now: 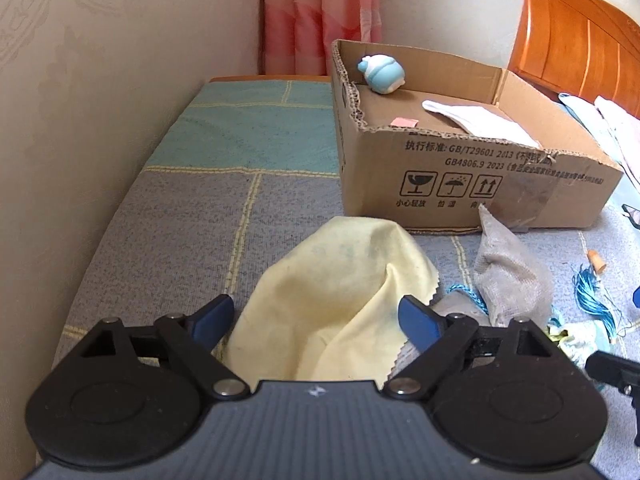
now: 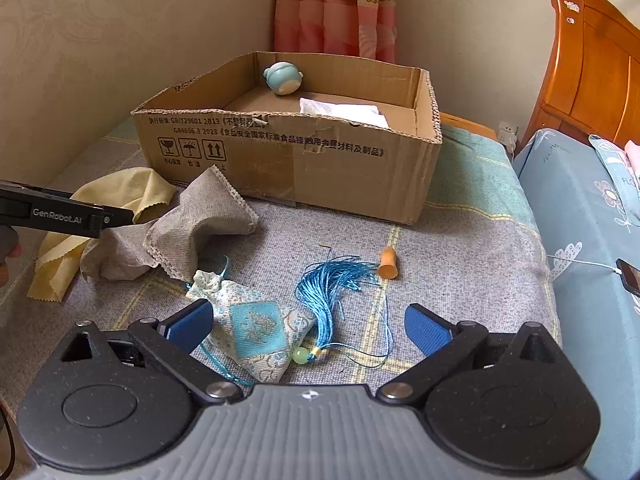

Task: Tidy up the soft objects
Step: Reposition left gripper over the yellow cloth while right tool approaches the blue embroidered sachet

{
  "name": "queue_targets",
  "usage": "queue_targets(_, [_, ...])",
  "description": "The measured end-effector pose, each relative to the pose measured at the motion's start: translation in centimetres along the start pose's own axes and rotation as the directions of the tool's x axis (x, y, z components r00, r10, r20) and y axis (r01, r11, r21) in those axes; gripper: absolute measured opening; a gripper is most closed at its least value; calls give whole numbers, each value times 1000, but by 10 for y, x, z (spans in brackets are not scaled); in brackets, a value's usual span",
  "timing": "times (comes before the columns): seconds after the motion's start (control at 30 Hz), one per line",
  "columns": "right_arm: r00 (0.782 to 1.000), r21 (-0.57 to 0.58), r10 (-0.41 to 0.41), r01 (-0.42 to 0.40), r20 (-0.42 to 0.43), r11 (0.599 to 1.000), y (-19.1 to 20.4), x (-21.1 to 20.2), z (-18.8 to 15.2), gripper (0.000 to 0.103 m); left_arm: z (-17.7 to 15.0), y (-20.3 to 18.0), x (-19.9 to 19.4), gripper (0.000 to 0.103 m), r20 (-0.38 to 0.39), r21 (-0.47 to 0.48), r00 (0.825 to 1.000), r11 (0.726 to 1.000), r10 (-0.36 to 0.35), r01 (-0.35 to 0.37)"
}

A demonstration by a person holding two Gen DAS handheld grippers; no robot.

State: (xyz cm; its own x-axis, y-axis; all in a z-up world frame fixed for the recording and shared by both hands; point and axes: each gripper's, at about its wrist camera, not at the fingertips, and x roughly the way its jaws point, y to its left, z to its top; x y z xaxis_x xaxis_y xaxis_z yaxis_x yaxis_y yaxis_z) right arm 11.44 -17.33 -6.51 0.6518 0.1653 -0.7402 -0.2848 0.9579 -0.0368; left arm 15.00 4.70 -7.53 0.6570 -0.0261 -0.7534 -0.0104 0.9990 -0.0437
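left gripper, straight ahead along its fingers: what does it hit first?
Most likely the yellow cloth. It lies bunched between the open fingers of the left gripper, directly ahead, with neither pad clearly pressing it. Beyond it stands the cardboard box. Depth is hard to judge through the fisheye.

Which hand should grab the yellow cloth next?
Probably the left. The left gripper hangs open with the yellow cloth bunched between its fingers. The right gripper is open over the embroidered pouch instead.
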Motion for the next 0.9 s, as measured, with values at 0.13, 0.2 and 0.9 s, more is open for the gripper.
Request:
queue_targets(0.13, [999,-65,49,-48,13,997,12,0,-1,103,-5,0,-3,89,2,-35,999,998,54,-54])
queue_targets(0.2, [996,-94,89,-86,23,992,17,-1,-2,103,-8,1,-5,89,5,-47,998,997,64,-63])
queue_targets(0.9, [946,-233,306,-323,-108,917,49,6,-12,101,-19,-6,-19,86,-3,-57,996,994,88,-88])
